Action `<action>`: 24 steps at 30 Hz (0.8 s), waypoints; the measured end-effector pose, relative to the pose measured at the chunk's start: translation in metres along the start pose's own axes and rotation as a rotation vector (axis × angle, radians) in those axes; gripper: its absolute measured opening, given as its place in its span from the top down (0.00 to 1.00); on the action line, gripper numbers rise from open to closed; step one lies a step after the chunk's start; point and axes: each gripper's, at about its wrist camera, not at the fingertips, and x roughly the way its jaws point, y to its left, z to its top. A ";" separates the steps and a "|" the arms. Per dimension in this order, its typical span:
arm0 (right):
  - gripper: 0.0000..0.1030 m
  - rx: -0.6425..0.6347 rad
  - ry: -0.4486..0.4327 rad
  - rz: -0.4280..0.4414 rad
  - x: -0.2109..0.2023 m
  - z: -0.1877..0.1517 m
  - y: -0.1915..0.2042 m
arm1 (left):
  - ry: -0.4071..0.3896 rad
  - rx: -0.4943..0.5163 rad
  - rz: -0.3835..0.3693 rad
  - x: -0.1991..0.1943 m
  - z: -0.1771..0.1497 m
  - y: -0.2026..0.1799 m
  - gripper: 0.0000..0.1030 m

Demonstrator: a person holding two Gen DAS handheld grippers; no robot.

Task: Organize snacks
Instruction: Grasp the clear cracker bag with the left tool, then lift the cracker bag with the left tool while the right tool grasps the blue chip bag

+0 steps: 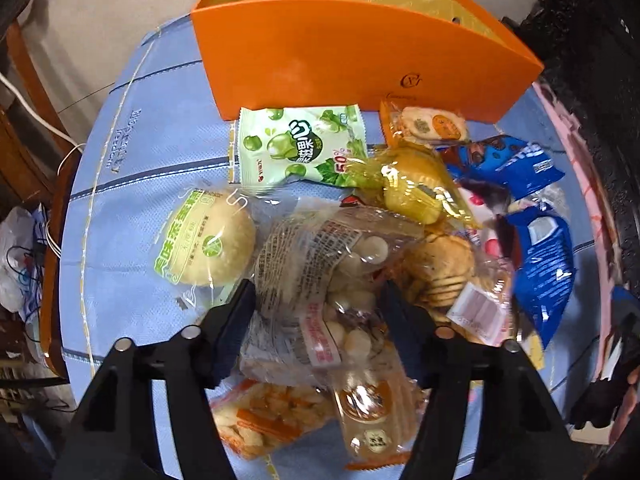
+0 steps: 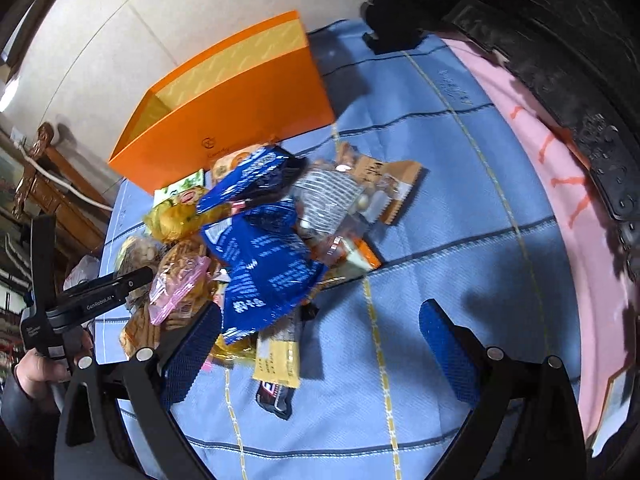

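The blue woven cloth (image 1: pixel 120 216) spreads under everything, striped with dark lines. On it stands the orange box (image 1: pixel 360 60), smooth card, open at the top with a yellow lining; it is my landmark. The snack pile (image 1: pixel 360 240) lies just in front of the box, glossy wrappers heaped and overlapping.

Only my left view shows the green candy pack (image 1: pixel 300 148) touching the box front, the round pale bun (image 1: pixel 212 240) in clear film further out, and the crinkled clear bag (image 1: pixel 320 280) of small white pieces. My left claw (image 1: pixel 320 300) has its fingers partly apart, one on each side of that bag; whether they press it I cannot tell.

Only my right view shows the shiny blue packs (image 2: pixel 268 264) on top of the pile, and the yellow bar (image 2: pixel 280 356) at the pile's edge farthest from the box. My right claw (image 2: pixel 320 336) gapes wide over bare cloth, holding nothing.
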 end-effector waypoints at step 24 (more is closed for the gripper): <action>0.04 -0.086 0.127 -0.064 0.038 -0.007 0.001 | -0.071 -0.071 -0.096 -0.067 -0.049 0.020 0.57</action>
